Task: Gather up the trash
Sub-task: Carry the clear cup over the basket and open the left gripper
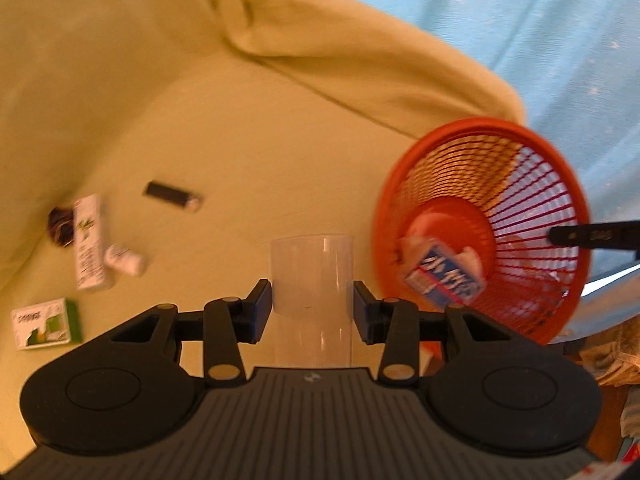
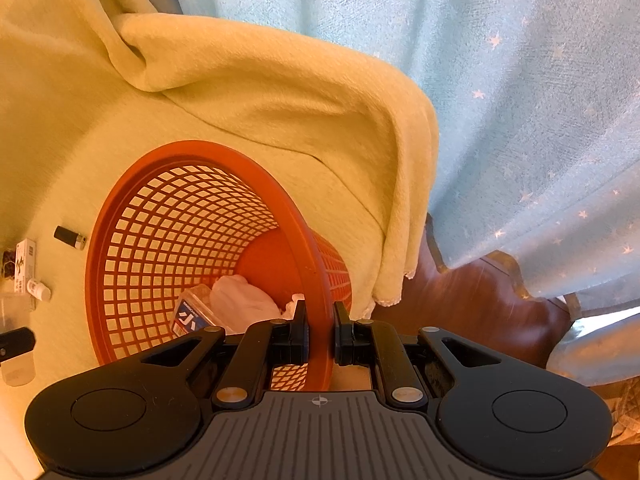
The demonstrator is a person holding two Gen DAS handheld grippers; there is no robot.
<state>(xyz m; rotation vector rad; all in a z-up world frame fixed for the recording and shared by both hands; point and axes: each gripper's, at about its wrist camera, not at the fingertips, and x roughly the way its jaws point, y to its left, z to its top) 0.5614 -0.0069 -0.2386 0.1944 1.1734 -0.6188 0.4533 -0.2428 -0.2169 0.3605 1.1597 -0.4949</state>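
Observation:
My left gripper (image 1: 312,308) is shut on a clear plastic cup (image 1: 311,276), held upright between its pads above the yellow-green blanket. To its right the orange mesh basket (image 1: 532,152) is tipped toward me, with a blue-and-white carton (image 1: 444,278) and crumpled white paper inside. In the right wrist view my right gripper (image 2: 320,330) is shut on the basket's rim (image 2: 320,280), holding it tilted. Inside lie the carton (image 2: 188,318) and a white tissue wad (image 2: 240,300). The cup (image 2: 16,336) shows faintly at the far left edge.
On the blanket (image 1: 240,140) lie a black tube (image 1: 172,196), a tall white box (image 1: 90,244), a small white bottle (image 1: 126,260), a green-and-white box (image 1: 46,324) and a dark wrapper (image 1: 60,226). A blue star-print curtain (image 2: 520,100) hangs behind; brown wood (image 2: 472,300) shows below it.

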